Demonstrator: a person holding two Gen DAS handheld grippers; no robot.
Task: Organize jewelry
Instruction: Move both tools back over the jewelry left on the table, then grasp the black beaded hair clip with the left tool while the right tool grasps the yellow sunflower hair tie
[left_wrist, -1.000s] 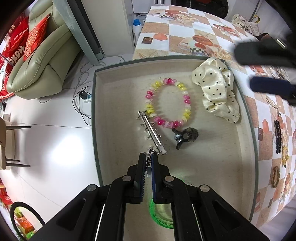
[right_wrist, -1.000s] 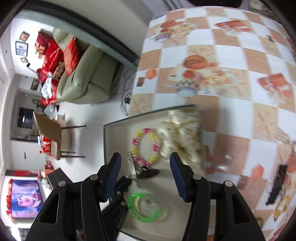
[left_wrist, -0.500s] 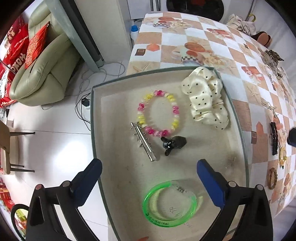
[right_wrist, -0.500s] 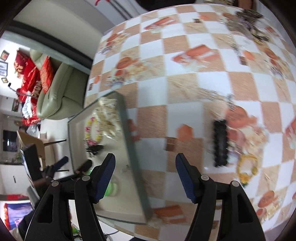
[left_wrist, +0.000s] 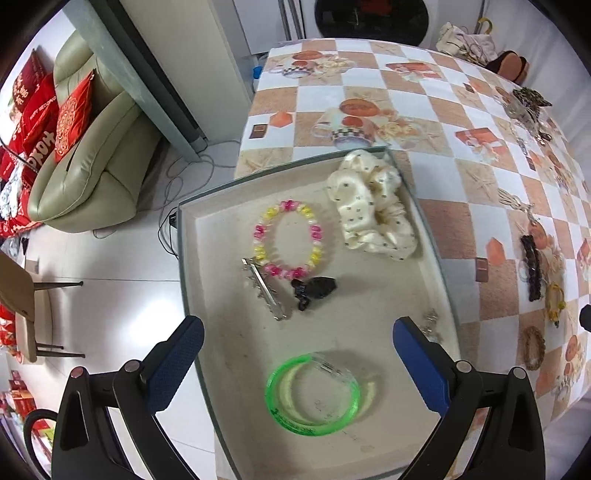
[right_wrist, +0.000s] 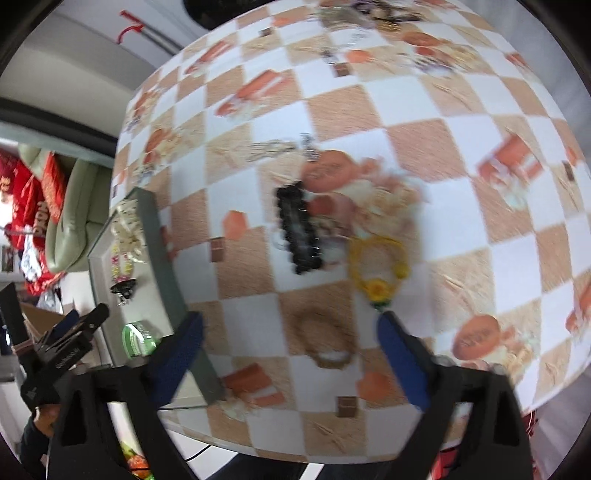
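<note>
We see the checkered counter (left_wrist: 369, 92) carrying a grey tray (left_wrist: 439, 258) at its edge. In the tray lie a dotted cream scrunchie (left_wrist: 369, 206), a green bangle (left_wrist: 314, 395), a pink-and-yellow bead bracelet (left_wrist: 288, 238), a silver clip (left_wrist: 264, 288) and a black claw clip (left_wrist: 314, 290). Our left tool (left_wrist: 295, 332) hangs wide open and empty over the tray. Our right tool (right_wrist: 290, 325) is opening above a brown bracelet (right_wrist: 327, 341) on the counter, touching nothing.
</note>
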